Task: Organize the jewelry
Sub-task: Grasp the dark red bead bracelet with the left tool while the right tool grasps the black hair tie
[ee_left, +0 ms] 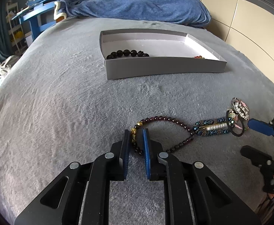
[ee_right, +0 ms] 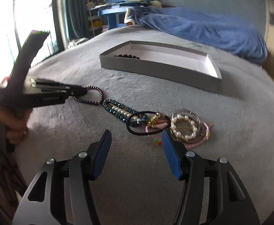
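Observation:
A dark purple bead bracelet (ee_left: 174, 121) with gold beads lies on the grey bed cover. My left gripper (ee_left: 136, 131) is closed around its gold-bead end, and it also shows in the right wrist view (ee_right: 84, 91). To its right lie a blue beaded clip with pearls (ee_left: 211, 127), a black hair tie (ee_right: 146, 122), a pearl ring ornament (ee_right: 184, 126) and pink bands. My right gripper (ee_right: 136, 136) is open and empty just in front of the hair tie. A grey box (ee_left: 163, 67) holds a black bead bracelet (ee_left: 126, 53).
A blue blanket (ee_left: 140, 3) lies across the bed behind the box. A blue desk with books (ee_left: 43, 9) stands at the far left. A cream wardrobe (ee_left: 249, 28) is at the right. The person's hand (ee_right: 11, 120) holds the left gripper.

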`<state>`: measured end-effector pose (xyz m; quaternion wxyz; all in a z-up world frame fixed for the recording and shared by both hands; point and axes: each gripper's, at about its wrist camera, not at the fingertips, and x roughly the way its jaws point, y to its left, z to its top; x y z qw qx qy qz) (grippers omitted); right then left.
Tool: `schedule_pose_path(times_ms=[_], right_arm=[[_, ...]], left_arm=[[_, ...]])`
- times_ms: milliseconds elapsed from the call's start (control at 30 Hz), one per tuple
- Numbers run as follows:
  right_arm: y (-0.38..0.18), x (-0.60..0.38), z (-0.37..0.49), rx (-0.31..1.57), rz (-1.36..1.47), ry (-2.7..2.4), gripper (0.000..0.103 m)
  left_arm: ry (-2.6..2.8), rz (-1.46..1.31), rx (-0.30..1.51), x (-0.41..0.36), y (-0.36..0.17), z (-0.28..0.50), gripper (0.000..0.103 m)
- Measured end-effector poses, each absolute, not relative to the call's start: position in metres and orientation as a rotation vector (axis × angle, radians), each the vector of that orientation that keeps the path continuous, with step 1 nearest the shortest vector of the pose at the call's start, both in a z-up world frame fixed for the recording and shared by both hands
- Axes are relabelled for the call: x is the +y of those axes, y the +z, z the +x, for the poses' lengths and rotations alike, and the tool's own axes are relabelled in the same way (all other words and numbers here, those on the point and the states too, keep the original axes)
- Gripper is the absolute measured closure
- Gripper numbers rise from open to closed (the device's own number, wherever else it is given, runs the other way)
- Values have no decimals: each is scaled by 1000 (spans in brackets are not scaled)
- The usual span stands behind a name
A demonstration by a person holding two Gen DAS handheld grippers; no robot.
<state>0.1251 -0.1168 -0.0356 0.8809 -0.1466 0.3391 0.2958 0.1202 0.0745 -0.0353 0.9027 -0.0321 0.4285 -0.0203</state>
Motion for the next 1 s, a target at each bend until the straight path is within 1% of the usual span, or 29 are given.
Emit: schedule_pose_path(times_ms=[67, 167, 233, 300, 333, 400, 533, 600, 667, 700, 733, 1000], right_arm=[[-39, -107, 126, 694, -376, 590, 51], [-46, -96, 129, 691, -454, 560, 55], [-48, -93, 128, 679, -472, 546, 60], [-48, -94, 128, 671, -480, 538, 72], [-48, -95, 129, 670, -475, 533, 83], [-47, -100, 129, 665, -450, 527, 99], [-37, -116, 129, 640, -356, 531, 100], [-30, -124, 129, 627, -298, 543, 100], [-23, -131, 129, 616, -245, 557, 100], [-17, -135, 131, 605, -209, 565, 100], [-13, -138, 131, 597, -188, 568, 100], [13, -160, 140, 564, -68, 576, 100]], left_arm=[[-46, -65, 883, 73, -35, 119, 83], [-47, -58, 883, 73, -35, 118, 81], [-49, -62, 883, 73, -36, 119, 80], [-51, -63, 885, 74, -36, 120, 79], [-51, -62, 887, 74, -36, 121, 78], [-53, -58, 891, 73, -37, 124, 76], [-58, -59, 899, 73, -38, 129, 75], [-66, -59, 904, 73, -38, 129, 77], [-70, -59, 900, 73, -38, 129, 89], [-69, -62, 894, 73, -38, 128, 93], [-70, -67, 887, 73, -37, 127, 95], [-98, -137, 808, 78, -15, 117, 95]])
